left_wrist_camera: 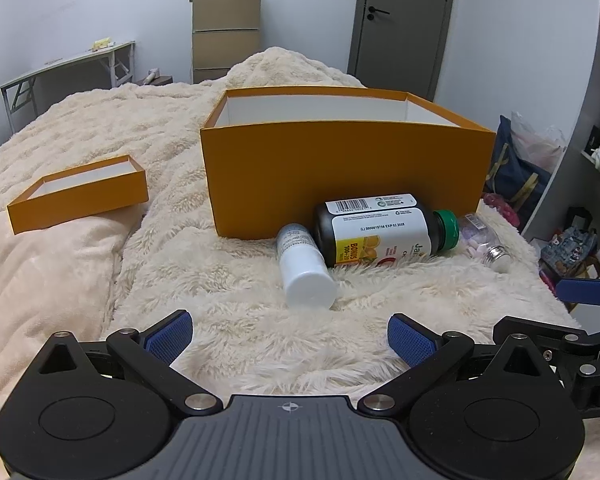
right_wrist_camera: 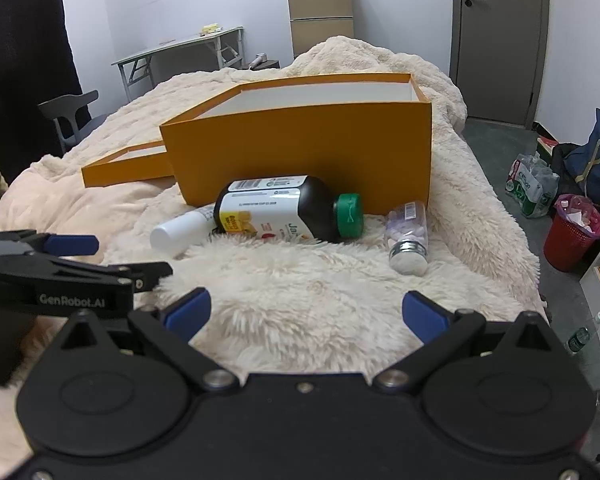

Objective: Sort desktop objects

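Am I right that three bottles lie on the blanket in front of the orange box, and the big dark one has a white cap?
Not quite: the right wrist view shows the big dark bottle with a green cap. Three bottles do lie before the orange box.

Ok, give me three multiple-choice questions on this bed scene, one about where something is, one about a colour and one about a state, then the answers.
1. Where do the three bottles lie?
A. inside the big orange box
B. on the blanket in front of that box
C. in the shallow orange lid

2. What colour is the cap of the dark vitamin bottle?
A. green
B. red
C. white

3. How are the left tool and right tool?
A. both shut on bottles
B. one open, one shut
C. both open and holding nothing

Answers: 1 B, the white bottle, the vitamin bottle and the clear pill bottle rest on the fleece at the box's near wall. 2 A, its screw cap is green. 3 C, each tool's blue pads stand wide apart over bare blanket.
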A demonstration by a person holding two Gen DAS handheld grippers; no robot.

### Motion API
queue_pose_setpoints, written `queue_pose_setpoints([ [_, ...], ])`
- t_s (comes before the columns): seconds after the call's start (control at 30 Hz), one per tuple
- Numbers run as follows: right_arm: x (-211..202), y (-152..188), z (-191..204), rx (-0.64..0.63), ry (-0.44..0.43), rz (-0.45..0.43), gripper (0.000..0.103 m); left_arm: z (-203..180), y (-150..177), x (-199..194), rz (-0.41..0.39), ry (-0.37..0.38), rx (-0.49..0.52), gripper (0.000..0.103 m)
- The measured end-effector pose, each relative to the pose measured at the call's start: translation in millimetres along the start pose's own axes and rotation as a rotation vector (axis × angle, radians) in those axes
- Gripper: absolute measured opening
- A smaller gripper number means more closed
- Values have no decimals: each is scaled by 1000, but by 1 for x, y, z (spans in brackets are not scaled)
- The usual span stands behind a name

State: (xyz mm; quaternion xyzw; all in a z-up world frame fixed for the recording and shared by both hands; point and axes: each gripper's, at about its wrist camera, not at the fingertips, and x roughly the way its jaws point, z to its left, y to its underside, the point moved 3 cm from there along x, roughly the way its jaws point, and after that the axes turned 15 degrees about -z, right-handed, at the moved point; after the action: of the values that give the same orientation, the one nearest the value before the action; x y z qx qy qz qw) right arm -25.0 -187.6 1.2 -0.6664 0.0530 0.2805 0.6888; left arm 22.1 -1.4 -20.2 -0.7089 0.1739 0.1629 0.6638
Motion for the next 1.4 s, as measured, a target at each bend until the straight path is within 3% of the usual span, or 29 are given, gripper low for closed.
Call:
queue_pose_setpoints([
  [1.4,-1,0,-2,19,-17,-2,103,0,2,-1,-2,6,12,103],
])
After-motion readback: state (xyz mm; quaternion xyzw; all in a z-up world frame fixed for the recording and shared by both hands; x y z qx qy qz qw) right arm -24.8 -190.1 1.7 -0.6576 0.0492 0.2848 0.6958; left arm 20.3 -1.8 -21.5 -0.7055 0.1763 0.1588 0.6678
